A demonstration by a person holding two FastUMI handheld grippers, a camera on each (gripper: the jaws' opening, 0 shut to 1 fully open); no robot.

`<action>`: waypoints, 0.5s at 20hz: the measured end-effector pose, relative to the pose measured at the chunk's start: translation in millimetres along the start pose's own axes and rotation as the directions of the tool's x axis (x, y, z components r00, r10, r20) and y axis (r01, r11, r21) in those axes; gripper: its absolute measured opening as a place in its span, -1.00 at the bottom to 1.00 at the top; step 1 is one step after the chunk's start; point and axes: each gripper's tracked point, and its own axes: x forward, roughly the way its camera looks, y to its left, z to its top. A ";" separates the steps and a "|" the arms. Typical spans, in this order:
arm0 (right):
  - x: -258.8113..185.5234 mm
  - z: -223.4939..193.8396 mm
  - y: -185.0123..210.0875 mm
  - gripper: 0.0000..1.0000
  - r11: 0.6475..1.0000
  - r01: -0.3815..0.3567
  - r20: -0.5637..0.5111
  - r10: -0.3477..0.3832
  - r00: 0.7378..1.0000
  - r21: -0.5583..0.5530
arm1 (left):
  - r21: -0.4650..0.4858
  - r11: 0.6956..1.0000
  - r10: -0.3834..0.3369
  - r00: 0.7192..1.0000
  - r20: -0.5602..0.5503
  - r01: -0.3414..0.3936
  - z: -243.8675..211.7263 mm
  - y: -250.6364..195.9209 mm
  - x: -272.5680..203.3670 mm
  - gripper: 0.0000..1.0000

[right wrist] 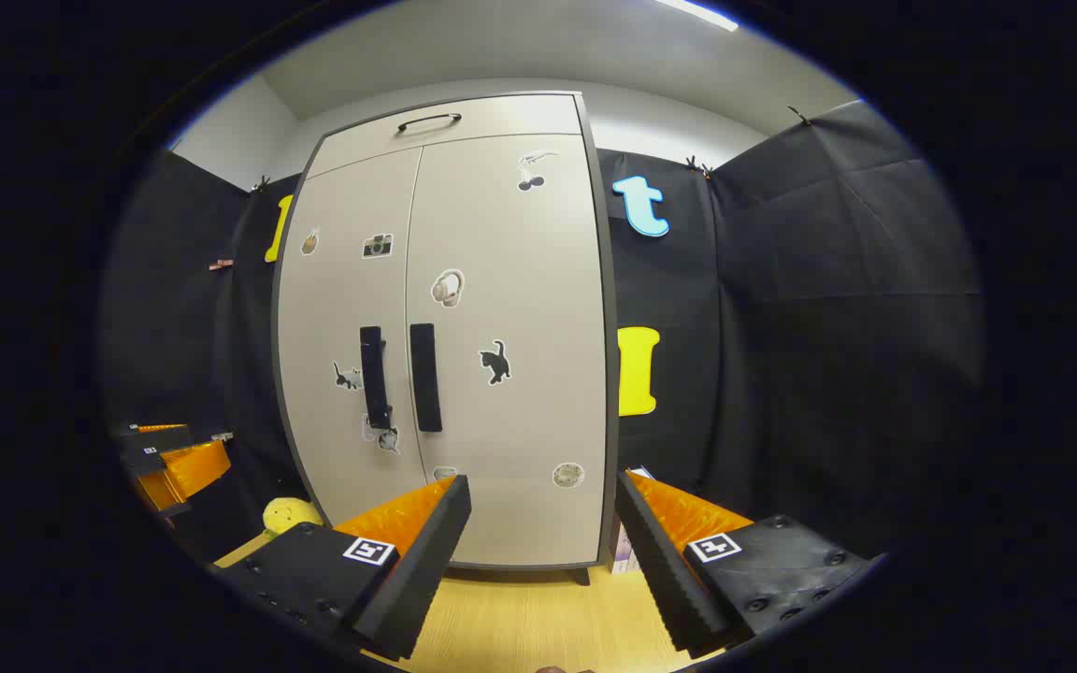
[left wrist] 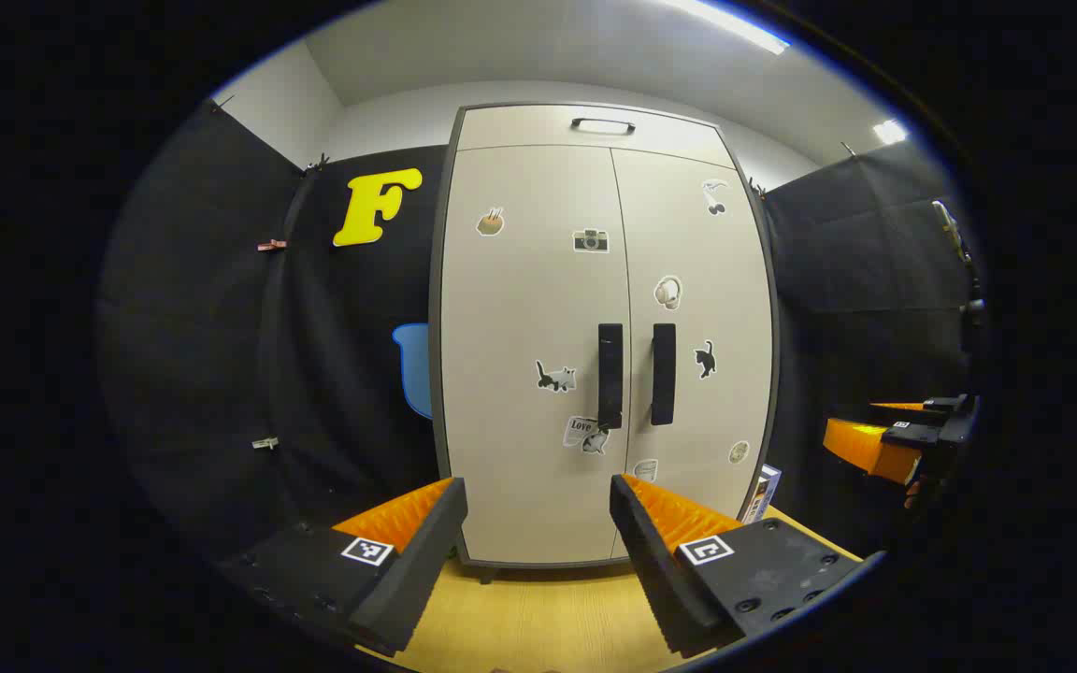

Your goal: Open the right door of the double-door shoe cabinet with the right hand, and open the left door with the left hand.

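Observation:
A beige double-door shoe cabinet (left wrist: pixel 538 308) (right wrist: pixel 492 280) stands ahead with both doors closed and stickers on them. Two black vertical handles sit side by side at the centre seam: the left door handle (left wrist: pixel 610 375) (right wrist: pixel 371 377) and the right door handle (left wrist: pixel 663 373) (right wrist: pixel 424 377). My left gripper (left wrist: pixel 538 523) is open, well short of the cabinet, aimed at the left door's lower part. My right gripper (right wrist: pixel 543 523) is open too, facing the right door's lower part, apart from it. The right gripper (left wrist: pixel 884 439) also appears at the right edge of the left gripper view, and the left gripper (right wrist: pixel 169 458) at the left edge of the right gripper view.
The cabinet stands on a light wooden floor (left wrist: pixel 538 617) (right wrist: pixel 538 617). A drawer with a black handle (left wrist: pixel 602 125) tops the cabinet. A yellow soft object (right wrist: pixel 288 514) lies by the cabinet's lower left, and a small box (left wrist: pixel 763 493) leans at its lower right. Black cloth walls close both sides.

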 end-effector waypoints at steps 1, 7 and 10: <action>-0.1 -0.1 1.3 0.96 1.000 0.003 0.000 -0.003 1.000 -0.003 | -0.001 1.000 -0.001 1.000 -0.001 0.001 0.2 3.1 0.4 0.91; -1.1 2.1 13.1 0.96 1.000 0.003 0.008 -0.003 1.000 0.004 | 0.007 1.000 -0.016 1.000 -0.011 0.016 -4.6 9.4 1.2 0.90; -0.6 4.0 20.4 0.95 1.000 -0.005 0.012 0.004 1.000 0.023 | 0.013 1.000 -0.017 1.000 -0.016 0.017 -8.7 11.2 1.6 0.91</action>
